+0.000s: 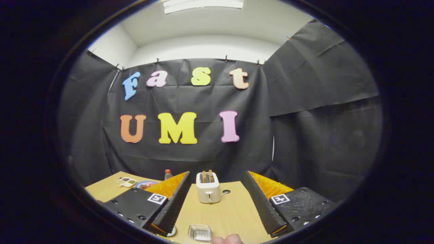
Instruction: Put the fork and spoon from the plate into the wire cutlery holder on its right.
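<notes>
Hand-held gripper (pixel 214 203) spread wide, empty, above the table (pixel 230 213); toaster (pixel 208 191) upright beyond its fingers

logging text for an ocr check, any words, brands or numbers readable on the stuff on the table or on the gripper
No text can be quoted.
toaster: a small dark mark on its front, too small to read.
bottle: any label is too small and blurred to read.
gripper, fingers open either side of the toaster: each carries a square black-and-white marker, a pattern with no letters.
</notes>
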